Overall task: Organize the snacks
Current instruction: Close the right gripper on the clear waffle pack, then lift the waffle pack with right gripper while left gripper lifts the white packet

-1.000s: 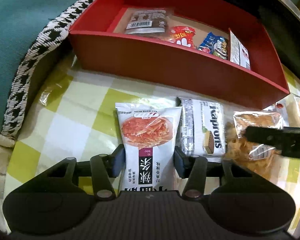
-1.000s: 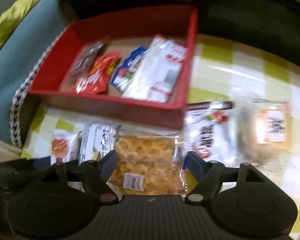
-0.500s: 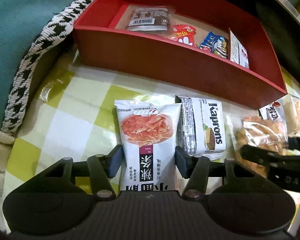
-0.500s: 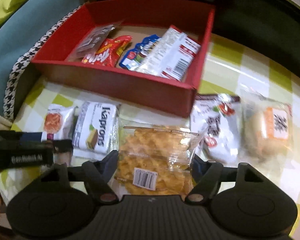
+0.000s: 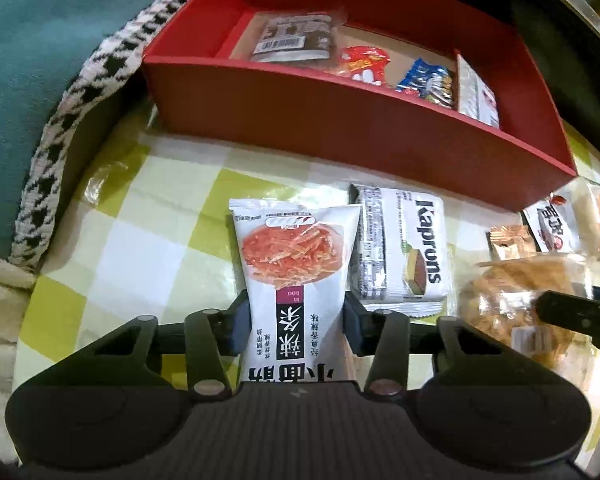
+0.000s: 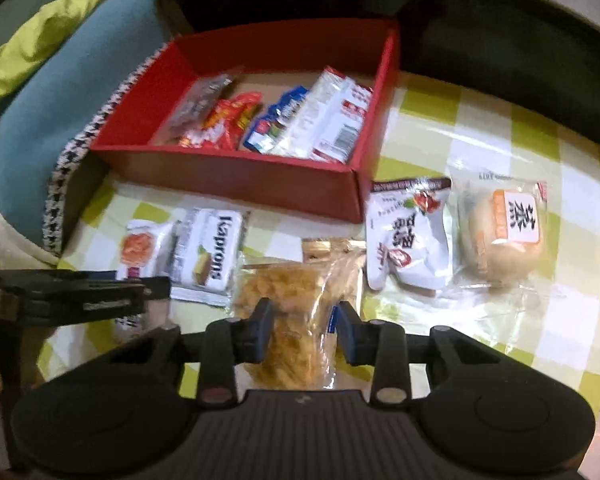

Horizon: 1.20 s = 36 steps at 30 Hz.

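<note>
While left tongs [image 5: 296, 322] grip the spicy-strip packet [image 5: 294, 264], right tongs [image 6: 304, 330] seemingly pinch clear crisps bag [image 6: 296, 312], Kaprons wafer [image 5: 404, 248] between.

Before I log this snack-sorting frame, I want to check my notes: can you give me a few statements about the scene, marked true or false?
1. The left hand-held gripper has its fingers on either side of the white spicy-strip packet. True.
2. The Kaprons wafer pack already lies inside the red box. False: it lies on the checked tablecloth in front of the box.
3. The right hand-held gripper is closed on the clear bag of golden snacks. True.
4. The red box is empty. False: several packets lie in it, among them a blue packet.
5. The wrapped bun sits to the left of the Kaprons wafer pack. False: it lies far to the right.
</note>
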{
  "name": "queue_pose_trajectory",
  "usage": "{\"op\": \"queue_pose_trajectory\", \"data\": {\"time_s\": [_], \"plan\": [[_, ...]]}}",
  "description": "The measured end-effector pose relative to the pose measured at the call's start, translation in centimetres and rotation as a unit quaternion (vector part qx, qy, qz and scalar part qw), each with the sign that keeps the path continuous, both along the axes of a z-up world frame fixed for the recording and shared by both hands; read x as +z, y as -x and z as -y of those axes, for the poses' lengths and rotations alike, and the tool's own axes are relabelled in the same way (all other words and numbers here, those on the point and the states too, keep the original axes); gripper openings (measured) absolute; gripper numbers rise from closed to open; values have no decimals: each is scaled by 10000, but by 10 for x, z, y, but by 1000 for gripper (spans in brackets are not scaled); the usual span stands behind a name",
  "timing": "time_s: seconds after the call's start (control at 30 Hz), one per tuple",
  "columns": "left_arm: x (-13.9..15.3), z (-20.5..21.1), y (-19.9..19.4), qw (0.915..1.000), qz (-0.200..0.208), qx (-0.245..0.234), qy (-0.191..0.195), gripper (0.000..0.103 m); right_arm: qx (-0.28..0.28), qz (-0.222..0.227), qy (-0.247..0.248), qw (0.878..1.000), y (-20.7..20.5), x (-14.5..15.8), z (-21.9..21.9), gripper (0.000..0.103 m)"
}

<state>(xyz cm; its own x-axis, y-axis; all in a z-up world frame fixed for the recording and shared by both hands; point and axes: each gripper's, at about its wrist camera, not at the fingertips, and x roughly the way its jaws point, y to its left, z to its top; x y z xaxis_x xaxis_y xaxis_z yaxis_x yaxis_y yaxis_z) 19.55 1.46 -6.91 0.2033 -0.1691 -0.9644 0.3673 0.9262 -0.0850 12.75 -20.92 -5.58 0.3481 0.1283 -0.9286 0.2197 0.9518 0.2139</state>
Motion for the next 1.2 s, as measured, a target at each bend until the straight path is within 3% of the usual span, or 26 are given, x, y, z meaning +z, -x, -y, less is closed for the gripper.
{"op": "queue_pose_trajectory", "data": {"time_s": [0.4, 1.2], "plan": [[11, -2, 2, 9997, 73, -151, 183, 50, -93, 111, -98, 9998, 2, -2, 8, 43], [30, -4, 5, 9978, 255, -266, 550, 51, 44, 816, -370, 9960, 14, 43, 3, 25]]}}
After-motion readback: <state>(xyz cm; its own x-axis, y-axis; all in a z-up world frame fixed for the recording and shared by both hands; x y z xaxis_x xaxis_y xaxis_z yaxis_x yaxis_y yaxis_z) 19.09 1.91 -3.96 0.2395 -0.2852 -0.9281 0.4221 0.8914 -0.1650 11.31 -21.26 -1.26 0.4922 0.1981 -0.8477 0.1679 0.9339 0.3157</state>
